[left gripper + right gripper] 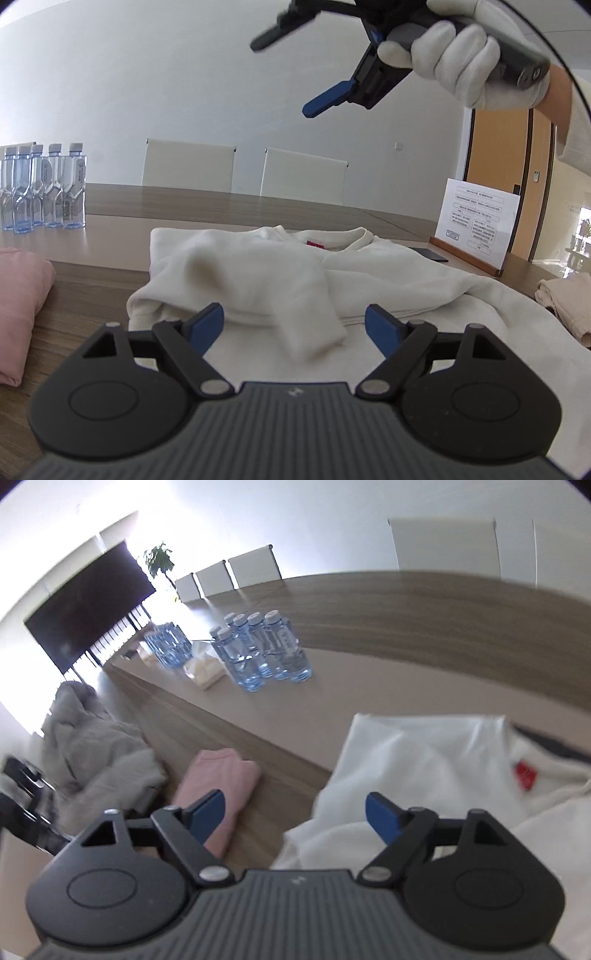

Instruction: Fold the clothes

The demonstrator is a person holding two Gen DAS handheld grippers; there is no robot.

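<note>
A cream-white sweatshirt (388, 273) lies flat on the wooden table (92, 284), with its collar and a red label (316, 244) at the far side. One sleeve (295, 317) is folded across the body. My left gripper (295, 326) hovers low over the near hem, open, with nothing between its fingers. My right gripper (291, 70), held by a white-gloved hand (450, 62), hangs high above the sweatshirt with its jaws wide apart. In the right wrist view that gripper (295, 812) is open and empty over the left edge of the sweatshirt (424, 768).
A folded pink garment (18, 295) lies to the left and a beige garment (565, 299) to the right. Several water bottles (44, 184) stand at the back left. A paper sign in a wooden stand (476, 225) is at the back right. A grey garment (96, 753) lies beyond the pink one.
</note>
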